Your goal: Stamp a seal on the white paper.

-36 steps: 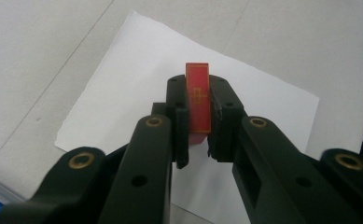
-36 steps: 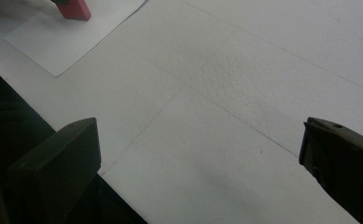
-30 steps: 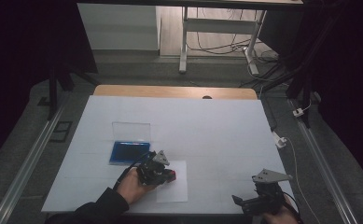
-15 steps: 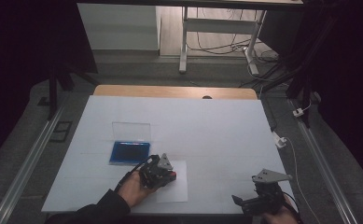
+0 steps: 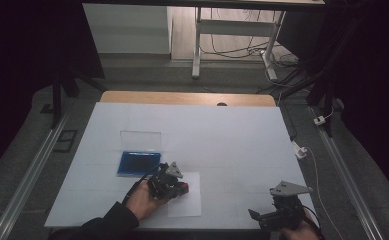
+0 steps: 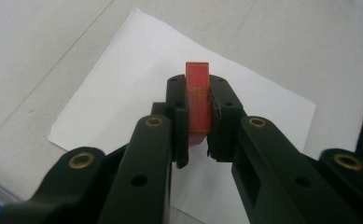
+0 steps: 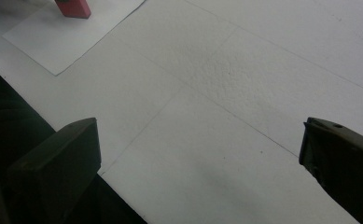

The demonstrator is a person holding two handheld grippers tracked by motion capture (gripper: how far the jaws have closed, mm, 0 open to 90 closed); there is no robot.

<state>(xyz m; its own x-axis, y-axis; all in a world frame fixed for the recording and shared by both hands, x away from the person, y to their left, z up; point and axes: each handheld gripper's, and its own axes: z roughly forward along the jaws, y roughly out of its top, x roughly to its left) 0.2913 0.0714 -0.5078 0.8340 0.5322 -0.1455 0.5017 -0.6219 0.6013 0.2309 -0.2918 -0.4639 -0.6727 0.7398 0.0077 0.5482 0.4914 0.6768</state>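
Left gripper point(image 6: 198, 140) clamps red block point(image 6: 198, 100) over paper sheet point(image 6: 123, 93).
Since a second ago it has slid slightly right along the sheet, near the blue case point(image 5: 138, 162). Right gripper point(image 5: 262, 218) unmoved at the white table's point(image 5: 232, 135) near edge, jaws spread wide, nothing between.
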